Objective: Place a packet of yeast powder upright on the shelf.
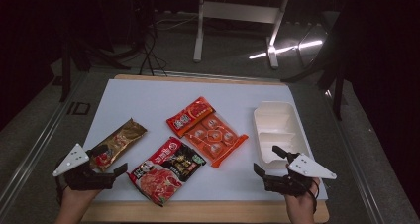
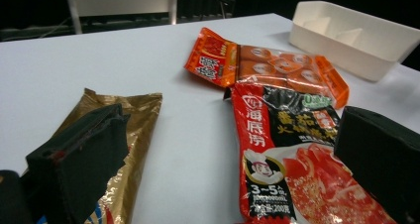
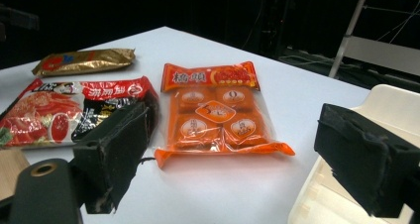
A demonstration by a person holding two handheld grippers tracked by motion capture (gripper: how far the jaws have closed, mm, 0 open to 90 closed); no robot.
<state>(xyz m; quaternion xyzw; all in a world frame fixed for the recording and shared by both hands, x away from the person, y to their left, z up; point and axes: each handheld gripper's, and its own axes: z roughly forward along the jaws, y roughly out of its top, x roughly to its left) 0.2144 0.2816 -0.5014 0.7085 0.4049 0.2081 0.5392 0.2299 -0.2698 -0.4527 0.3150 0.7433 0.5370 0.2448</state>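
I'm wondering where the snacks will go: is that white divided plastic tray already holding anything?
Empty. The white divided plastic tray shows bare compartments in the high view; all three packets lie outside it on the table.

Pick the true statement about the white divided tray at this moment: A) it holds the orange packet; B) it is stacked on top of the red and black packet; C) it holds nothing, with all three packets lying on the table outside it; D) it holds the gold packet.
C: the white divided tray has bare compartments, while the gold packet, the orange packet and the red and black packet all lie on the table to its left.
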